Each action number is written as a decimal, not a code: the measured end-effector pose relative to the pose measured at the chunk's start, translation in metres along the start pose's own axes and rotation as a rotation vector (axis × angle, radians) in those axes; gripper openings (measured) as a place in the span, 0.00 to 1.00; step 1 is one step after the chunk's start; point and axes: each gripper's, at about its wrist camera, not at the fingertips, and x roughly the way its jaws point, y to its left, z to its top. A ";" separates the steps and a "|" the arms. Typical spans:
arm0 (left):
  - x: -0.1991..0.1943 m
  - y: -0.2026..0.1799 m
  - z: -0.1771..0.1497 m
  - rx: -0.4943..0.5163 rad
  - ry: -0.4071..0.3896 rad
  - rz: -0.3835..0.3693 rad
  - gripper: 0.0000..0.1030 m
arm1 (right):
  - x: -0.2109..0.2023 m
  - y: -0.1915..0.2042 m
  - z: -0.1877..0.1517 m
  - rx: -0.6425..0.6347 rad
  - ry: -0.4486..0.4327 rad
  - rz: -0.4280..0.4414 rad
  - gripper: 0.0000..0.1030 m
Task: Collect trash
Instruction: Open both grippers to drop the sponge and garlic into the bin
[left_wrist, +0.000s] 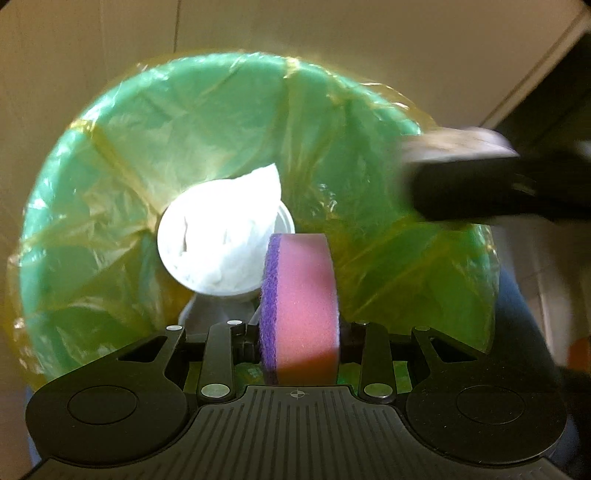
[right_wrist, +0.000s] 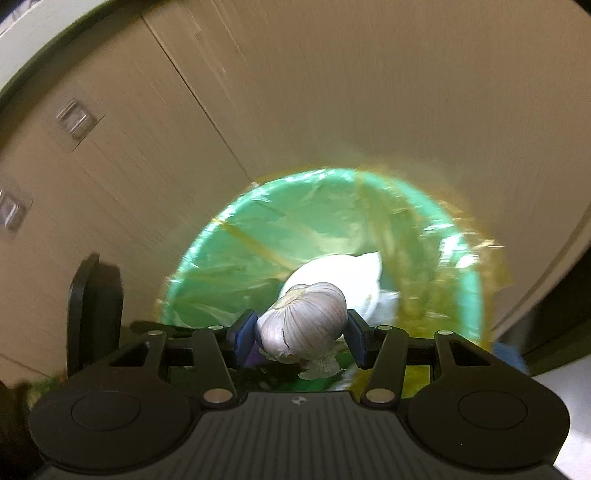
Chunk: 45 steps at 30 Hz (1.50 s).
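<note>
Two pieces of trash hang over the green bin (left_wrist: 122, 177), so you are at the drop step. Your left gripper (left_wrist: 300, 325) pinches the pink-and-purple sponge (left_wrist: 303, 302) on edge; your right gripper (right_wrist: 301, 334) clamps the garlic bulb (right_wrist: 306, 321) between its blue pads. Both sit just above the yellow-lined opening, where a white cup (left_wrist: 221, 236) stuffed with tissue already lies. Next, you likely need only spread each set of jaws while staying inside the rim.
</note>
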 end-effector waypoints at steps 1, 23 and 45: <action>-0.001 0.000 0.000 0.003 -0.001 0.001 0.35 | 0.011 -0.001 0.004 0.015 0.032 0.031 0.49; -0.001 0.043 0.005 -0.369 0.003 -0.002 0.38 | 0.104 -0.050 -0.035 0.094 0.163 -0.081 0.50; -0.063 0.063 -0.020 -0.557 -0.177 -0.012 0.37 | 0.091 -0.038 -0.025 0.135 0.181 0.043 0.54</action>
